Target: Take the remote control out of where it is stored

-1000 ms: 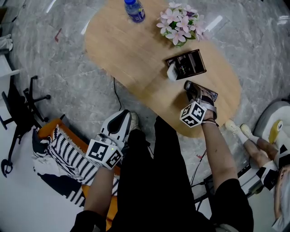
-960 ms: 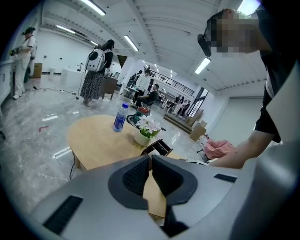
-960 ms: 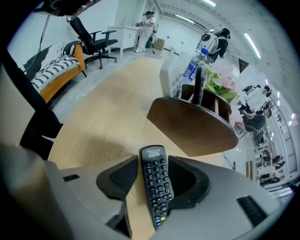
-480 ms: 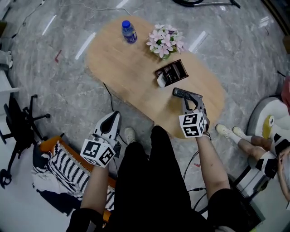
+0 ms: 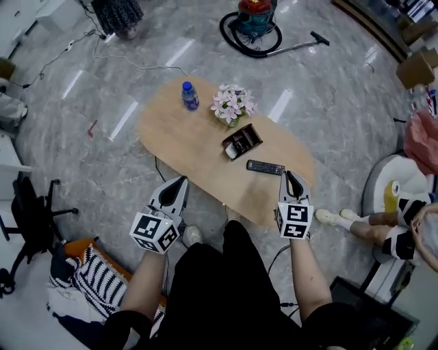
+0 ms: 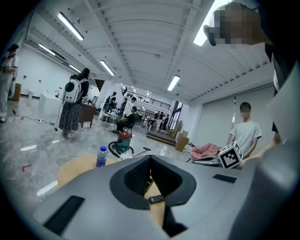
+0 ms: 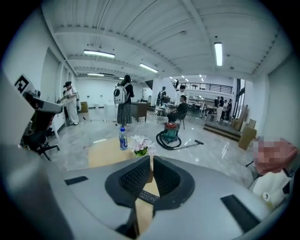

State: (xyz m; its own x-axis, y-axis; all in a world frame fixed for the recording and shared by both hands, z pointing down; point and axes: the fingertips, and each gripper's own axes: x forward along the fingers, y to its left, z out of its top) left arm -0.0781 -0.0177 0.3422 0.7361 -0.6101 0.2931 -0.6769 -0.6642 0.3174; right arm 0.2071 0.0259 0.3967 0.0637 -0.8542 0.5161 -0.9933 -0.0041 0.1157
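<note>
Lifted since a second ago, when the right gripper's jaws were down at the remote on the tabletop, both grippers now hang above the table's near edge, and the whole table shows smaller in the head view. Nearest are the person's black-clad legs and bare forearms. The left gripper [image 5: 181,181] is over the floor just near of the table's near-left edge, its fingers brought together with nothing between them. The right gripper [image 5: 290,176] has just been closing its jaws. In its own view they stand almost together, only a thin slit left, and they hold nothing. Just far of its tips the remote control [image 5: 265,167] lies flat on the oval wooden table [image 5: 178,137], lengthwise left to right, touching neither gripper. It is out of the dark holder [image 5: 242,141], which sits a little farther in and to the left, apart from the remote. Beyond the holder stands a bunch of pink flowers [image 5: 231,104], and to their left a blue-capped bottle [image 5: 189,96] stands upright. Left of the person a striped cloth [image 5: 92,277] lies on the floor near a black office chair [image 5: 31,212]. At the right edge another person's legs and white shoes [image 5: 328,217] show. Farthest off, a vacuum cleaner [image 5: 256,17] rests on the grey floor.
</note>
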